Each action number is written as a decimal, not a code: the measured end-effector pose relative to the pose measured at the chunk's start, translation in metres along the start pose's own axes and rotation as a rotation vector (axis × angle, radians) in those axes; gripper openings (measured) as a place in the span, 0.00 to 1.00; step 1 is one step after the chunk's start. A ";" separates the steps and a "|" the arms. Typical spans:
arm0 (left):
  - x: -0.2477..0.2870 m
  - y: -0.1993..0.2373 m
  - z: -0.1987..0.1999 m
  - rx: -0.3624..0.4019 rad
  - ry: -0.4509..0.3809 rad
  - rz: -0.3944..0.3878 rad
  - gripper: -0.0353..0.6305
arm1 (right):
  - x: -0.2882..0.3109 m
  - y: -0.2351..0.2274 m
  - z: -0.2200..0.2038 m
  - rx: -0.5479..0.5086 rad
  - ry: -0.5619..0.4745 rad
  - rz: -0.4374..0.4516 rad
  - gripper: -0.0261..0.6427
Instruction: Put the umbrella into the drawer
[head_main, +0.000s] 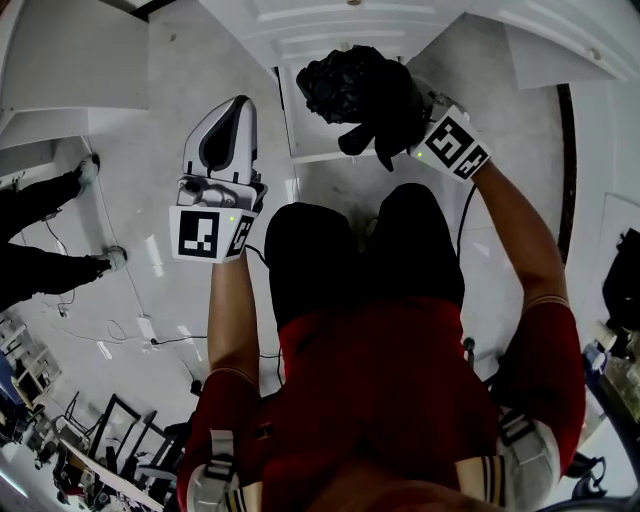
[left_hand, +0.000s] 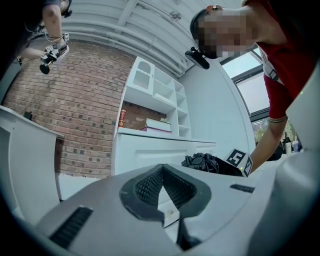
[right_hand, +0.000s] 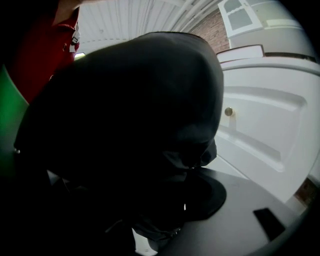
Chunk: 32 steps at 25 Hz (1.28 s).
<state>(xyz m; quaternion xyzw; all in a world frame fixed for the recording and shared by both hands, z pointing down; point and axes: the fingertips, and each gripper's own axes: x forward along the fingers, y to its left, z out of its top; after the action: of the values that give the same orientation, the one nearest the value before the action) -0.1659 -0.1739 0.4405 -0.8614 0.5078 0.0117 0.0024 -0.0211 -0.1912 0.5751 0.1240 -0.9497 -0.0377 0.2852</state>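
Head view: umbrella (head_main: 350, 85) lies along right gripper (head_main: 383, 122); far end points up-left.

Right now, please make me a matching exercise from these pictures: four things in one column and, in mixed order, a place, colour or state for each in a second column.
Column one
1. umbrella
2. left gripper
3. books
4. person's shirt

Column two
A. red
B. on a white shelf
C. jaws together, nothing between them
D. black, gripped by the right gripper

Pairs: 1-D, 2-C, 3-B, 4-A
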 end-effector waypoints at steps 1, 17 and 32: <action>0.001 0.002 -0.007 0.003 -0.002 -0.001 0.06 | 0.006 0.000 -0.007 -0.009 0.011 0.007 0.42; 0.010 0.015 -0.117 0.019 -0.032 0.006 0.06 | 0.094 -0.004 -0.128 -0.165 0.190 0.066 0.42; 0.006 0.020 -0.190 0.026 -0.039 0.004 0.06 | 0.171 -0.025 -0.223 -0.262 0.362 0.065 0.42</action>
<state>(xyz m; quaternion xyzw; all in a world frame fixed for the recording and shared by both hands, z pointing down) -0.1769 -0.1913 0.6304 -0.8600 0.5093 0.0217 0.0234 -0.0303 -0.2589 0.8489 0.0598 -0.8735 -0.1287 0.4656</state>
